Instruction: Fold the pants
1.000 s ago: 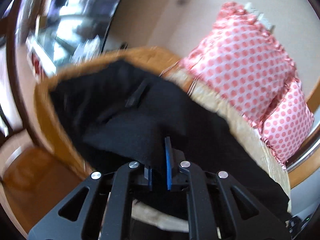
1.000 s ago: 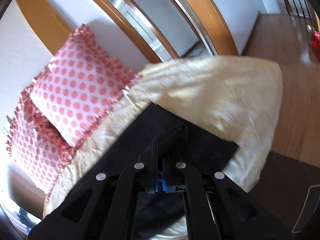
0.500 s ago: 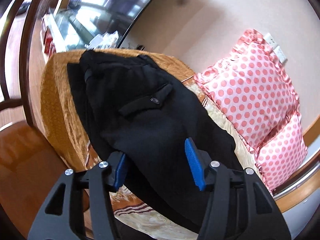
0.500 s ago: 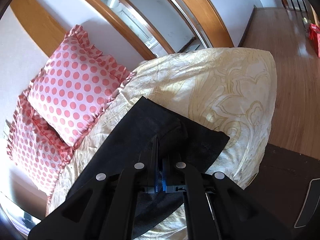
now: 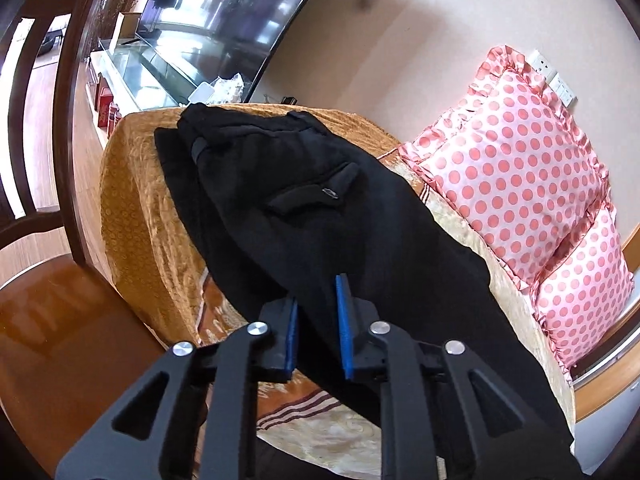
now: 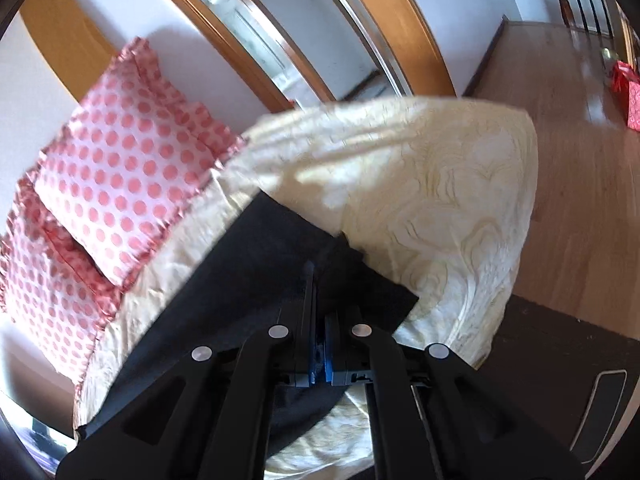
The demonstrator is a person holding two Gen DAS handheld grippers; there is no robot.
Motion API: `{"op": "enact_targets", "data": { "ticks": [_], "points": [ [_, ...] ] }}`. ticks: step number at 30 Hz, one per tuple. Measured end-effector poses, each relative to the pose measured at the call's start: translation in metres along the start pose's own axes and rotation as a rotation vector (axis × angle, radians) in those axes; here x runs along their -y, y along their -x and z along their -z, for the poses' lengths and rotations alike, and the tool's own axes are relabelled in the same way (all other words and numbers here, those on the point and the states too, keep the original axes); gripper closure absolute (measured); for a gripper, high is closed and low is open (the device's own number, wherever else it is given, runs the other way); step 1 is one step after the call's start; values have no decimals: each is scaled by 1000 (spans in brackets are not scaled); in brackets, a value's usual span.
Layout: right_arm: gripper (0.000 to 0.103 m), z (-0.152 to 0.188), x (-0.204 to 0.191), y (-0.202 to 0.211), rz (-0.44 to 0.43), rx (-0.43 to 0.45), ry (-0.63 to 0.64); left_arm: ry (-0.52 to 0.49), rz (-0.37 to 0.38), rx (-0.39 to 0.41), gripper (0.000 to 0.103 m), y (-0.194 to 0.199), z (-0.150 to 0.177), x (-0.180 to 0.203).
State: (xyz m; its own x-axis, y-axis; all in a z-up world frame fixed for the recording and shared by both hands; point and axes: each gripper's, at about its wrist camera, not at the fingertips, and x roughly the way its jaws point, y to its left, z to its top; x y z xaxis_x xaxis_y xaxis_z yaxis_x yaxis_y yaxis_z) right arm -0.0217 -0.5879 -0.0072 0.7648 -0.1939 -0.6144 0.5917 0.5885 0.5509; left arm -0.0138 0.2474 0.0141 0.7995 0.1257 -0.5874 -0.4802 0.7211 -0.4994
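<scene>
Since the earlier frame the left gripper (image 5: 316,332) had swung its jaws wide and had just been closing them again, and they now stood narrow with a ridge of the black pants (image 5: 304,200) between the blue pads (image 5: 343,328). Whether the pads already pressed on the cloth could not be told from the left wrist view; a slim gap showed on either side. The right gripper (image 6: 319,360) had kept its place, its jaws clamped tight on the dark fabric at the leg end (image 6: 280,264).

The risk, as judged from here, lay in the left grip. If it pinched only the top layer, lifting would peel that layer off and leave the lower one behind, spoiling the fold. A shallow bite on so thick a fabric might also slip out under the garment's weight. The smooth bedspread (image 6: 440,208) could be dragged along with the pants too, since it already lay rumpled and lifted near the right gripper.

The pants were heavy, matte and woollen-looking, lying lengthwise along the bed, with a flapped back pocket (image 5: 320,192) and the waistband bunched at the far end over an ochre patterned cover (image 5: 136,208). The bedspread was cream with a pale swirling print and a slight sheen. Behind stood two glossy pink polka-dot pillows (image 5: 516,168) with ruffled edges.
</scene>
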Motion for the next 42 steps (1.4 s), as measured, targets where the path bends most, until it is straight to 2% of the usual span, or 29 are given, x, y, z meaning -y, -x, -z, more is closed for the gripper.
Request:
{"op": "enact_targets", "data": {
  "ticks": [3, 12, 16, 19, 22, 23, 24, 26, 29, 30, 31, 34, 36, 39, 42],
  "points": [
    [100, 4, 0, 7, 5, 11, 1, -7, -11, 10, 93, 3, 0, -2],
    [101, 10, 6, 13, 20, 21, 12, -20, -28, 10, 94, 4, -3, -5],
    [100, 13, 3, 15, 31, 33, 38, 14, -20, 17, 94, 6, -8, -12],
    [100, 14, 3, 14, 36, 41, 62, -7, -42, 20, 94, 4, -6, -11],
    [99, 14, 2, 15, 43, 45, 69, -10, -33, 48, 86, 9, -1, -13],
    [99, 15, 1, 16, 49, 46, 75, 5, -27, 63, 75, 13, -1, -16],
    [99, 15, 0, 17, 59, 49, 80, 20, -25, 80, 57, 17, -1, -19],
    [93, 16, -2, 22, 86, 69, 82, 54, -55, 153, 44, 31, -6, -27],
    [80, 18, -9, 34, 166, 142, 118, 62, -63, 217, 42, 41, -22, -31],
    [65, 20, -16, 39, 195, 184, 150, 55, -52, 217, 39, 40, -29, -30],
    [57, 22, -22, 42, 203, 210, 181, 28, -32, 204, 38, 35, -37, -26],
    [57, 29, -51, 42, 181, 244, 323, -99, -19, 177, 35, 18, -50, -2],
    [57, 35, -67, 37, 139, 237, 405, -167, 6, 152, 26, 6, -51, 12],
    [57, 45, -86, 15, 106, 161, 505, -261, -23, 94, 26, -18, -44, 30],
    [57, 52, -85, -2, 120, 82, 520, -290, -84, 45, 27, -34, -31, 29]
  ]
}}
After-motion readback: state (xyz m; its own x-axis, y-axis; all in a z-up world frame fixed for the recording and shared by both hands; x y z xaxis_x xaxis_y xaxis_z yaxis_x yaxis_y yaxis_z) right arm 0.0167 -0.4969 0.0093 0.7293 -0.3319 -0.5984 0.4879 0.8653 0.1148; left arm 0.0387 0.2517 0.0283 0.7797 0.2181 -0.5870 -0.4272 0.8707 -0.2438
